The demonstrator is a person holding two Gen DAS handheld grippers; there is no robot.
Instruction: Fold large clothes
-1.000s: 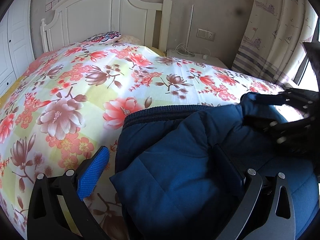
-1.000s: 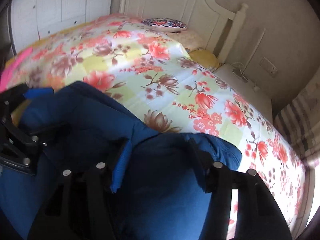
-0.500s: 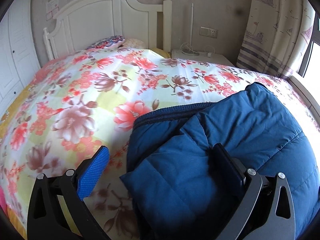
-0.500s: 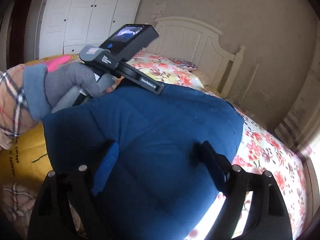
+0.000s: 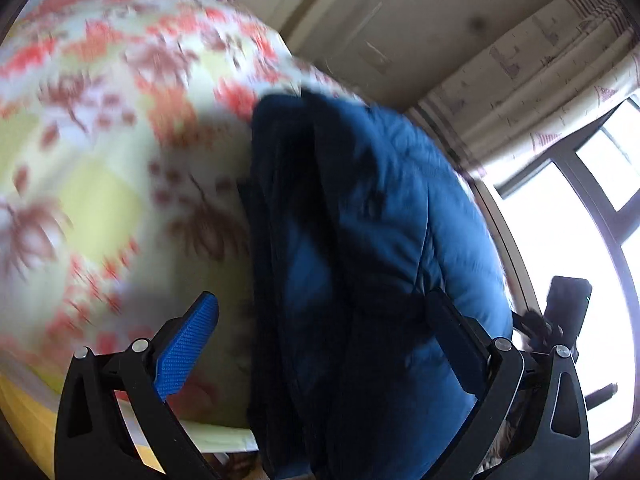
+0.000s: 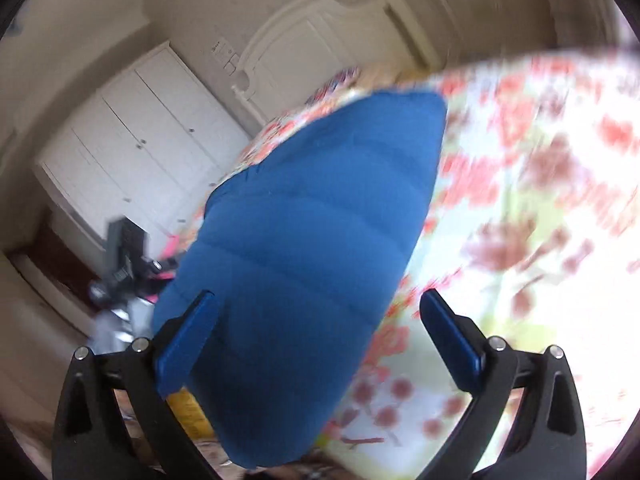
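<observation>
A floral-covered bed (image 5: 100, 152) fills both blurred wrist views, with a white headboard (image 6: 304, 48) and white wardrobe (image 6: 132, 148) against the far wall and a patterned curtain (image 5: 532, 80) beside a bright window (image 5: 592, 216). A folded, quilted blue jacket (image 5: 360, 248) lies on the bed near its edge, reaching between the fingers of both tools. The left gripper (image 5: 320, 344) and the right gripper (image 6: 316, 332) each hold their blue-padded fingers spread wide apart around the jacket, not clamped on the fabric.
</observation>
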